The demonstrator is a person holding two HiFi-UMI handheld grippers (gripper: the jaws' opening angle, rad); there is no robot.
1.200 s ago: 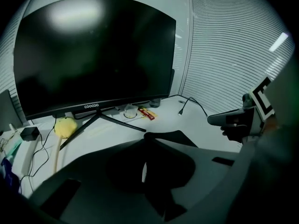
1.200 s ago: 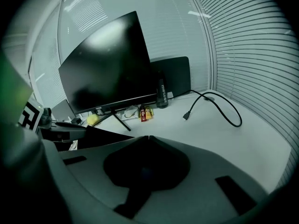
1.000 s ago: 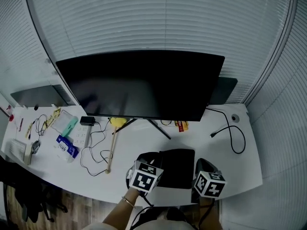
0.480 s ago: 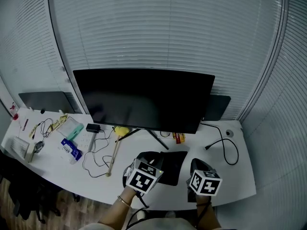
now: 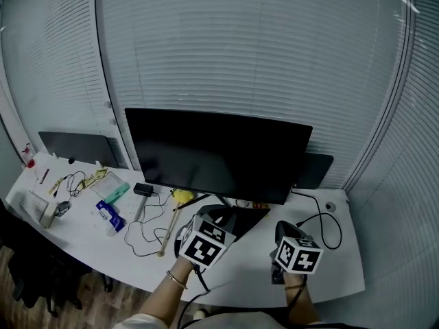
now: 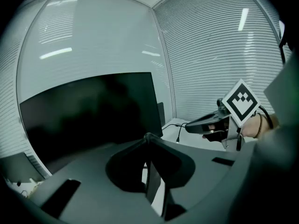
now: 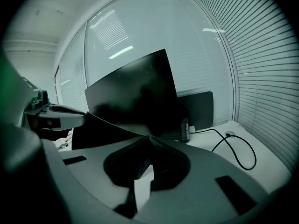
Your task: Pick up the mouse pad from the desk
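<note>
The black mouse pad point(image 5: 243, 219) hangs above the white desk point(image 5: 343, 266), in front of the monitor's foot. My left gripper point(image 5: 217, 219) is shut on its left edge. In the left gripper view the pad point(image 6: 152, 185) shows edge-on between the closed tips point(image 6: 147, 135). In the right gripper view the pad point(image 7: 100, 129) slopes from the left gripper point(image 7: 81, 118) towards my right gripper's tips point(image 7: 149, 137), which meet. I cannot tell whether they pinch the pad. The right gripper point(image 5: 281, 233) is off the pad's right end, and its jaws point(image 6: 189, 126) look closed and bare.
A wide black monitor point(image 5: 219, 156) stands right behind the pad. A black cable point(image 5: 322, 228) loops on the desk at the right. A wooden stick point(image 5: 168, 232), tangled wires point(image 5: 144, 235) and a blue pack point(image 5: 106, 214) lie at the left. Blinds fill the walls.
Both grippers have risen. The mouse pad lay flat on the desk between them a second ago; it now hangs tilted above the desk in the left gripper.
</note>
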